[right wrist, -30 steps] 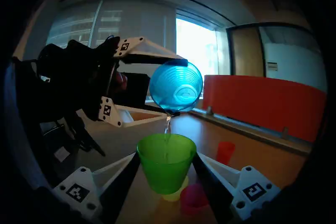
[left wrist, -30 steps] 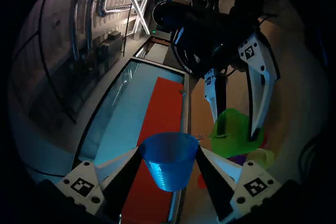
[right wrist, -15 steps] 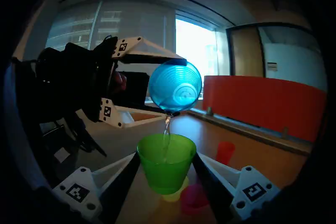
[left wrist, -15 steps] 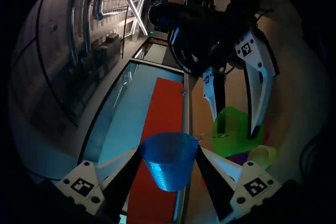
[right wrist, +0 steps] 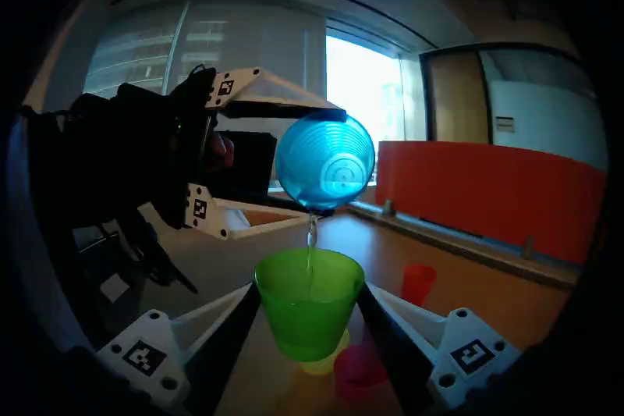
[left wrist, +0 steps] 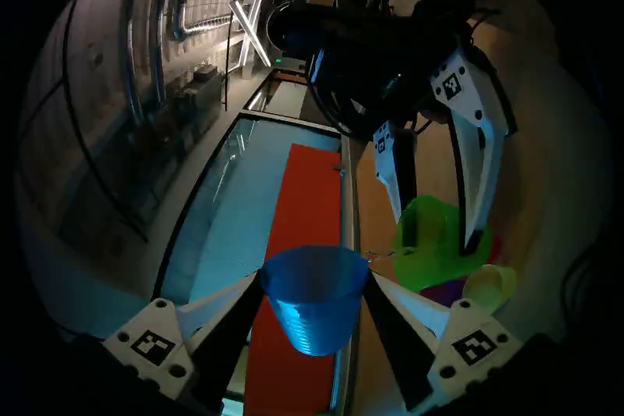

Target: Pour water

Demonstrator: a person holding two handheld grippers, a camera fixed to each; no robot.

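A blue cup [left wrist: 313, 296] sits between the fingers of my left gripper [left wrist: 313, 303], which is shut on it. In the right gripper view that same blue cup [right wrist: 324, 160] is tipped on its side above a green cup [right wrist: 309, 300], and a thin stream of water [right wrist: 310, 238] falls from its rim into the green cup. My right gripper [right wrist: 309, 308] is shut on the green cup and holds it upright. In the left gripper view the green cup [left wrist: 425, 243] shows to the right, held by the right gripper [left wrist: 437, 205].
Under the green cup lie a yellow cup [right wrist: 321, 364] and a pink cup [right wrist: 357, 370]; a small red cup [right wrist: 418, 283] stands further right on the wooden table [right wrist: 468, 291]. An orange partition [right wrist: 499, 193] runs behind. A hand in a dark sleeve [right wrist: 125, 158] holds the left gripper.
The blue cup has tipped a little further and the stream keeps running into the green cup. Both grippers have held nearly the same place.
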